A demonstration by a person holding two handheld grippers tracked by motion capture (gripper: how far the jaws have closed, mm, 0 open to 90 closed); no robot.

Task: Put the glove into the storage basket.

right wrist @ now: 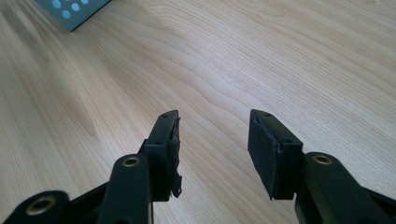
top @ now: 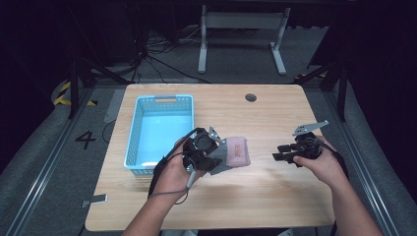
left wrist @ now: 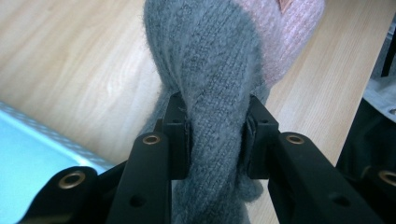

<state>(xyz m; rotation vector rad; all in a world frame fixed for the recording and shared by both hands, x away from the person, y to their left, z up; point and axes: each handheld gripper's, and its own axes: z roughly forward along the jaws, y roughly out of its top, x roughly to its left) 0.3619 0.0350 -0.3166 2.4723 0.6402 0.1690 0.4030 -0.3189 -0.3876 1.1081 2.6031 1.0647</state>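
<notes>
- Nearest the camera, your forearms come in over the desk's (top: 255, 196) near edge, a gripper in each hand.
- Your left gripper (top: 212, 156) sits near the middle of the desk, its jaws pinching the grey end of a knitted sock (left wrist: 210, 93); in the left gripper view both pads press into the grey knit, which bunches between them.
- The sock's pink part (top: 237, 151) lies just beyond the jaws, toward the desk's right side, with a small reddish label on it. Whether that end touches the wood I cannot tell.
- Your right gripper (top: 280, 155) is held over the right half of the desk, well apart from the sock, its jaws spread with nothing between them; the right gripper view shows bare wood in the gap (right wrist: 214, 140).
- A light blue basket (top: 132, 142) stands by the desk's left edge, just beside your left hand (top: 172, 172); its near right corner is closest to the gripper.
- A round dark cable hole (top: 251, 97) sits near the far edge, right of centre.
- Between the sock and the basket's rim stands your own left gripper and its trailing cable.
- Beyond the far edge, a white table frame (top: 241, 34) and loose cables lie on the floor.
</notes>
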